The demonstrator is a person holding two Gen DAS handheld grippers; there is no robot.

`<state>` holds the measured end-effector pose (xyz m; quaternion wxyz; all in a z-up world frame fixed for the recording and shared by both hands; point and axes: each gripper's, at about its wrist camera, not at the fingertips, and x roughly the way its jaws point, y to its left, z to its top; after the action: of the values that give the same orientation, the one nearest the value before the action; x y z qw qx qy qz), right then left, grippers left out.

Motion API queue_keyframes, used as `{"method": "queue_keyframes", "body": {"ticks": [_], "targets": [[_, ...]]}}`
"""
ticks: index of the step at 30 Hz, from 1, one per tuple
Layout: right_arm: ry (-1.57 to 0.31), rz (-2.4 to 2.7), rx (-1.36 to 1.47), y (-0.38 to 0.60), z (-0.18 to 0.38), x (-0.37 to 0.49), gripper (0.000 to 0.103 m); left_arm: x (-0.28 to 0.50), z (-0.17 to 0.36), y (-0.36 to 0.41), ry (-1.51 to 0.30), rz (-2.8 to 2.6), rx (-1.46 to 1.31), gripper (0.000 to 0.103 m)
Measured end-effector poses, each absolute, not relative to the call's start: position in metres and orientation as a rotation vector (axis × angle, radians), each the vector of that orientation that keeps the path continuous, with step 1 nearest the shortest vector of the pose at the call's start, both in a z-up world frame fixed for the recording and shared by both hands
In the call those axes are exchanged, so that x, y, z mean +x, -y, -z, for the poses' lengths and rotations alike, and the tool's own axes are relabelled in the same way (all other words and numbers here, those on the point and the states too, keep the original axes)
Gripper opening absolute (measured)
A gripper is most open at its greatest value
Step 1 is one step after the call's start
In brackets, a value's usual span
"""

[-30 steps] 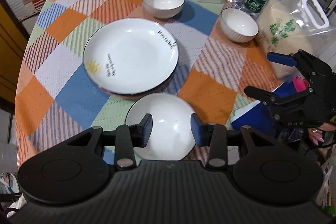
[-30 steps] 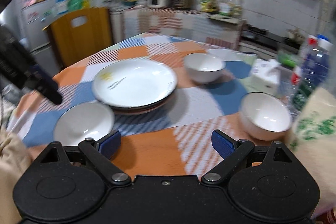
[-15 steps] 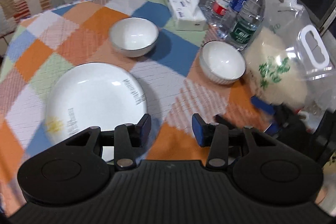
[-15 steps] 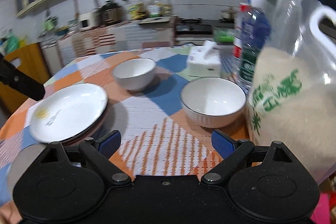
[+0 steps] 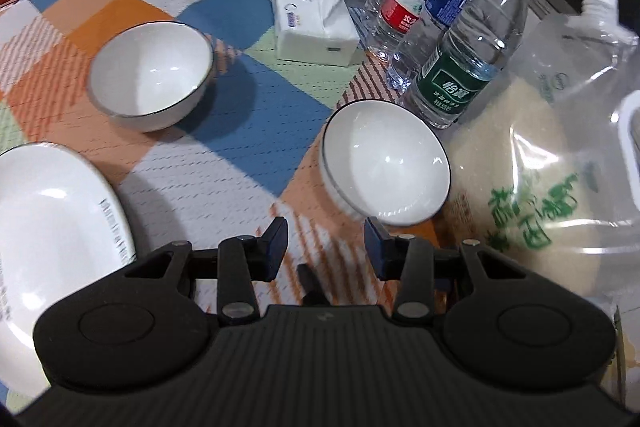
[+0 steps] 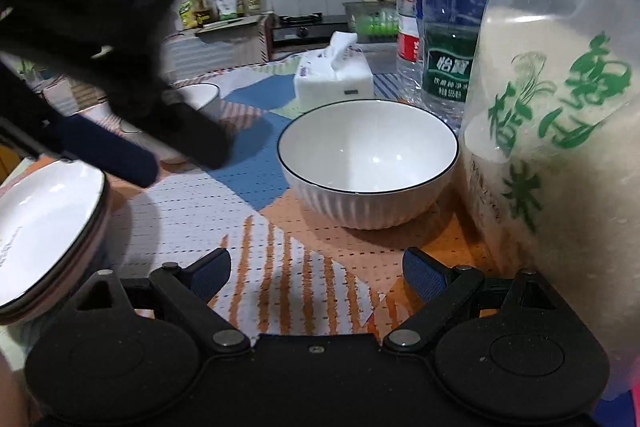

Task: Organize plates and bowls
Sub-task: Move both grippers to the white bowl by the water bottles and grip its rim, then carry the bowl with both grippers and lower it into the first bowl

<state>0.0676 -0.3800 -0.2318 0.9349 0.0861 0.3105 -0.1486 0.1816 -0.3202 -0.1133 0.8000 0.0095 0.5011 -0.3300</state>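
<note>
The sorting looks barely begun on the bowl side. Two white bowls with dark rims sit apart on the checked tablecloth [image 5: 248,115]: the near bowl [image 5: 386,163] stands just beside the big bag of rice [image 5: 552,187] on the right, and the far bowl [image 5: 150,75] is off to the left, well apart from it. Neither is nested in the other yet.

The plates seem further along. At the near left the large plate [image 6: 44,223] rests on top of at least one other (you can see a darker rim under it from the right wrist view), so some stacking appears done.

Both tools are empty. The left gripper [image 5: 326,247] hangs over the cloth with its jaws partly apart and nothing between them, the near bowl just ahead to its right. The right gripper [image 6: 316,273] has its jaws spread wide, nothing held, aimed at that same bowl.

What is left, I would judge, is bringing the two bowls together, likely starting with the near one. The water bottles [image 5: 468,59] and tissue box [image 5: 314,23] crowd the far right side.
</note>
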Motion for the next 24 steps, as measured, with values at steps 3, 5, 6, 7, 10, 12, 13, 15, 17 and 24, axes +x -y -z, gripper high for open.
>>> {"method": "queue_keyframes", "body": {"ticks": [3,5,6,7,10,12,13,15,17,24], "targets": [[-0.636,0.312,0.174,0.382,0.235,0.073,0.095,0.194,0.124,0.337,-1.081,0.683,0.023,0.042],[-0.637,0.314,0.174,0.382,0.236,0.076,0.094,0.202,0.131,0.346,-1.097,0.676,0.020,0.042],[-0.639,0.314,0.171,0.382,0.238,0.078,0.094,0.206,0.136,0.350,-1.102,0.672,0.016,0.042],[-0.643,0.317,0.167,0.382,0.239,0.080,0.094,0.210,0.140,0.353,-1.107,0.670,0.018,0.042],[-0.647,0.325,0.171,0.383,0.243,0.084,0.094,0.217,0.151,0.362,-1.122,0.660,0.037,0.039],[-0.652,0.330,0.173,0.383,0.244,0.087,0.094,0.221,0.156,0.366,-1.132,0.667,0.033,0.038],[-0.650,0.330,0.174,0.383,0.243,0.086,0.094,0.222,0.158,0.367,-1.132,0.674,0.027,0.038],[-0.651,0.327,0.174,0.383,0.243,0.087,0.094,0.223,0.161,0.368,-1.133,0.694,0.009,0.022],[-0.650,0.324,0.165,0.383,0.244,0.087,0.094,0.223,0.163,0.367,-1.146,0.726,-0.020,0.014],[-0.657,0.313,0.130,0.380,0.247,0.090,0.094,0.238,0.161,0.344,-1.238,0.690,-0.082,0.008]]}}
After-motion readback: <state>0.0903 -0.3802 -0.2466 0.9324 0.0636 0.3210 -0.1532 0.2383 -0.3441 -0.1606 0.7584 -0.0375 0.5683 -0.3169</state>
